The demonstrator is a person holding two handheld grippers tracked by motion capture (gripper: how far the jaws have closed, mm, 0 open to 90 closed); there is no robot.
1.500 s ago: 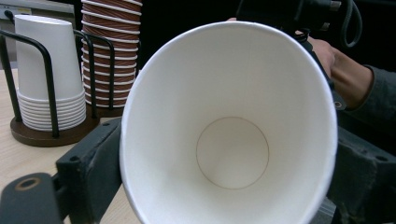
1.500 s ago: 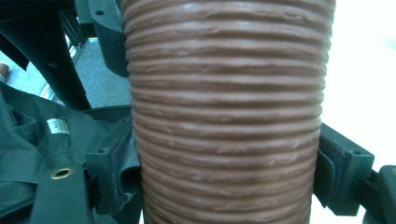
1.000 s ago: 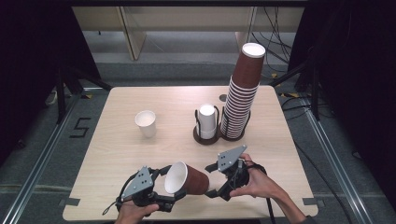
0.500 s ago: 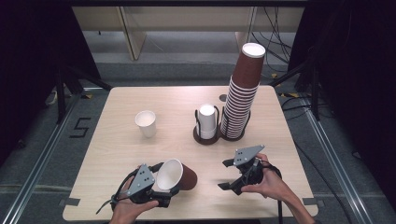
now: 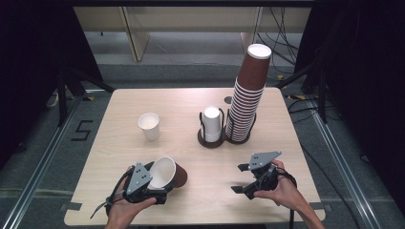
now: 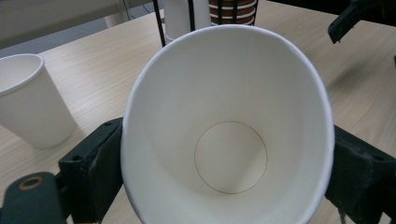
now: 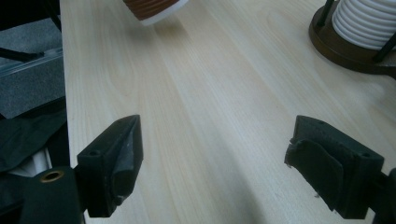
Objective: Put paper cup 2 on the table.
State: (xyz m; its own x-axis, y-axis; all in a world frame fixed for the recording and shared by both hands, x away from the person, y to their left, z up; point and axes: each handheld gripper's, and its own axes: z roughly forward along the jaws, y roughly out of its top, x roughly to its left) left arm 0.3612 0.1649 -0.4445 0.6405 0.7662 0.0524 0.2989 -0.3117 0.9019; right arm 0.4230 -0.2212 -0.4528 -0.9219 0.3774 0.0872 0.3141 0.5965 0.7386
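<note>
Comparing with a second ago: brown paper cup (image 5: 167, 174) now held solely by left hand-held gripper (image 5: 143, 183), low over bench (image 5: 119, 143); right hand-held gripper (image 5: 248, 177) withdrawn, jaws wide, empty. Handover judged complete.

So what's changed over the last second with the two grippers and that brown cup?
The right gripper let go of the brown cup and drew back to the person's right; its jaws now stand open over bare table. The left gripper keeps the cup clamped, tilted with its mouth up. The white cup, the holder and the tall stack stayed put.
</note>
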